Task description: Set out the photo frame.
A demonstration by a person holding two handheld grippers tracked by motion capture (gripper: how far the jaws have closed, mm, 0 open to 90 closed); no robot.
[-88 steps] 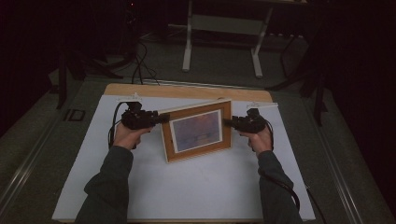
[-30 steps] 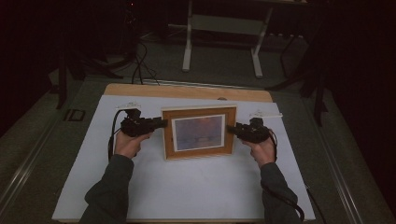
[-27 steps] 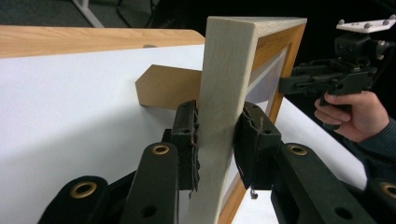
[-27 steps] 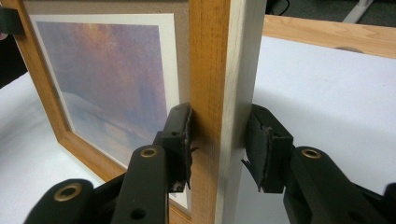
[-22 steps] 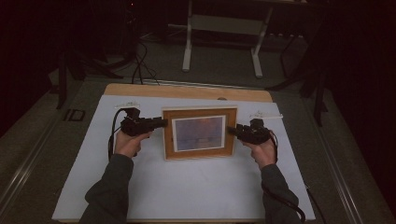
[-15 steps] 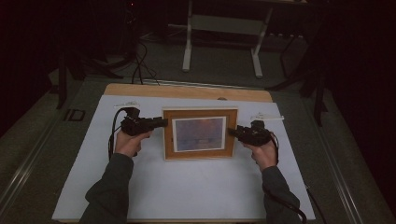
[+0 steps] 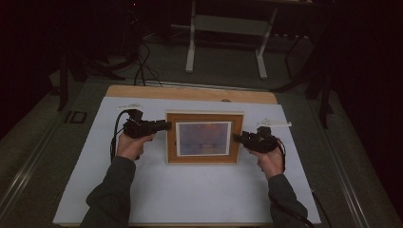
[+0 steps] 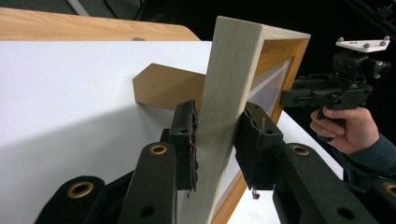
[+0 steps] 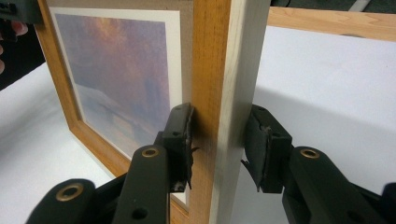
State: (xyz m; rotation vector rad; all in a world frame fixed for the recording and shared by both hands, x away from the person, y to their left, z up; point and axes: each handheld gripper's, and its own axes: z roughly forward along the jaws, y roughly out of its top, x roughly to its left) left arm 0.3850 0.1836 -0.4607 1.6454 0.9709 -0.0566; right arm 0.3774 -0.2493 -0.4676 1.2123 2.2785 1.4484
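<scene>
A dark room surrounds a wooden table covered by a white sheet; beyond the far edge, a pale metal stand and loose cables lie on the floor.

A wooden picture frame stands upright on the sheet between the two grippers, tilted back on its rear prop, its picture of a hazy purple-orange sky facing the person.

The left gripper is clenched on the frame's left side rail: in the left gripper view one pad presses the back of the pale rail and the other the front face. The frame's prop shows just beyond that back-side finger, and the other hand with its gripper shows farther off past the front-side finger.

The right gripper stands at the frame's right side rail. In the right gripper view one finger touches the stained front face, while the pad behind the rail stands slightly apart from the pale back edge, so its grasp looks loosened or only just meeting the wood.

Compared with 2.9 s ago, the frame has been turned from a skewed, leaning pose to square with the table edge. Over the last second it has barely shifted, and the right hand has dropped slightly nearer the person.
</scene>
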